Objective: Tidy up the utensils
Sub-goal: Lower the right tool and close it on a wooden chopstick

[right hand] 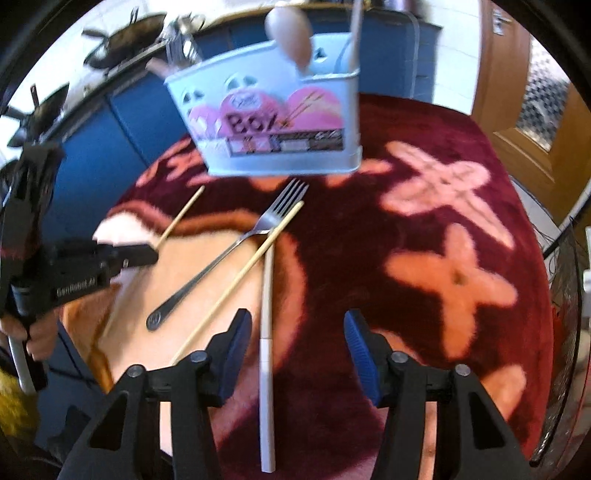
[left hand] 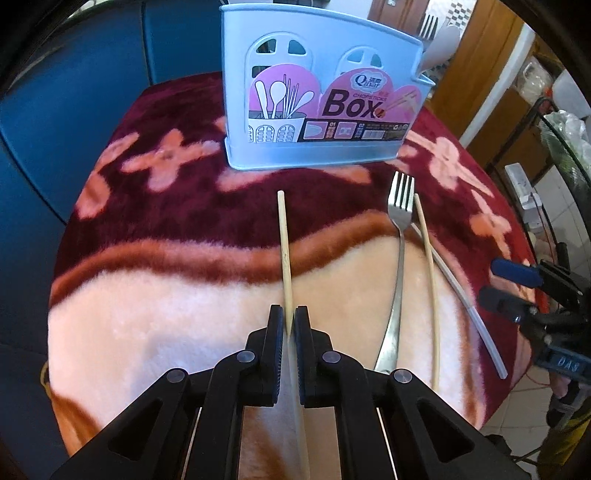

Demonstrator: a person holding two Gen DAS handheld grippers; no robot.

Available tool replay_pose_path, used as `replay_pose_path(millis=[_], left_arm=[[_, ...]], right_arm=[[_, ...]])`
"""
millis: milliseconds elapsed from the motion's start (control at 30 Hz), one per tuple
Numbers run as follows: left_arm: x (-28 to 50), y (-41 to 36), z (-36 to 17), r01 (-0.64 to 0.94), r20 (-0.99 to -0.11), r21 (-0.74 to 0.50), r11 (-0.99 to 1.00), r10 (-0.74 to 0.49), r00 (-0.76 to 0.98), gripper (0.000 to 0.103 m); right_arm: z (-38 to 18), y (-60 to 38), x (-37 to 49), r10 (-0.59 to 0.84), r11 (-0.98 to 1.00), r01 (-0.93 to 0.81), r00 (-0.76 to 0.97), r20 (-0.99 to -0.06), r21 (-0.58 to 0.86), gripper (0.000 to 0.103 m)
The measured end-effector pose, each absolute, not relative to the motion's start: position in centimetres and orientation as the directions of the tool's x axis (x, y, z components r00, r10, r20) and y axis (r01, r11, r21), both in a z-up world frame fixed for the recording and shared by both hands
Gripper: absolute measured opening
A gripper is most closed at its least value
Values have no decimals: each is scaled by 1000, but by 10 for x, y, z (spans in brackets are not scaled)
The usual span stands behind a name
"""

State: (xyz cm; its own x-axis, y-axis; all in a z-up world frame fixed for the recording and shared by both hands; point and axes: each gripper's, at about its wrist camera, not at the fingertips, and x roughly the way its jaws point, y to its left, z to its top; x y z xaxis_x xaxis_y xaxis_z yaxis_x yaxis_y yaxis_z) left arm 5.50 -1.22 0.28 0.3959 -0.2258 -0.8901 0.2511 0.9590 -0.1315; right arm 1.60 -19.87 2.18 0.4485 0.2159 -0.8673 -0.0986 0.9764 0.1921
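My left gripper (left hand: 290,325) is shut on a bamboo chopstick (left hand: 283,240) that points toward the light blue utensil box (left hand: 317,99). To its right on the blanket lie a metal fork (left hand: 400,229), a second bamboo chopstick (left hand: 426,258) and a white chopstick (left hand: 469,306). My right gripper (right hand: 297,325) stands open above the white chopstick (right hand: 266,332), which lies near its left pad without touching it. The fork (right hand: 236,247) and bamboo chopstick (right hand: 251,266) lie further left. The box (right hand: 273,125) holds a spoon (right hand: 291,33) and other utensils. The left gripper (right hand: 153,253) shows at the left edge.
A fuzzy maroon and peach blanket (left hand: 147,332) covers the round table. Blue cabinets (left hand: 74,110) stand behind it, a wooden door (right hand: 517,110) at the right. Pans (right hand: 125,33) hang at the back. A person's hand (right hand: 33,332) grips the left handle.
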Motion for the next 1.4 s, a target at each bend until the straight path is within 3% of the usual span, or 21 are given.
replay_pose_path(millis=[267, 367, 767, 1033, 1267, 1400], left_arm=[[64, -16, 3, 302, -908, -99, 948, -210, 362, 7], [66, -21, 2, 333, -914, -72, 940, -196, 356, 8], [83, -25, -2, 382, -928, -78, 921, -207, 309, 8], [81, -31, -1, 388, -931, -36, 921, -172, 323, 8], [76, -29, 4, 379, -923, -61, 923, -196, 330, 4], [63, -23, 13, 381, -902, -116, 917, -258, 347, 4]], right_arm=[[18, -175, 38, 198, 974, -173, 322, -926, 148, 24], [12, -169, 48, 179, 973, -191, 261, -949, 131, 20], [-1, -147, 78, 106, 956, -284, 111, -988, 71, 21], [-3, -150, 93, 152, 967, -219, 99, -983, 127, 21], [2, -155, 82, 144, 973, -200, 138, -980, 115, 8], [7, -164, 68, 176, 975, -164, 141, -974, 152, 7]])
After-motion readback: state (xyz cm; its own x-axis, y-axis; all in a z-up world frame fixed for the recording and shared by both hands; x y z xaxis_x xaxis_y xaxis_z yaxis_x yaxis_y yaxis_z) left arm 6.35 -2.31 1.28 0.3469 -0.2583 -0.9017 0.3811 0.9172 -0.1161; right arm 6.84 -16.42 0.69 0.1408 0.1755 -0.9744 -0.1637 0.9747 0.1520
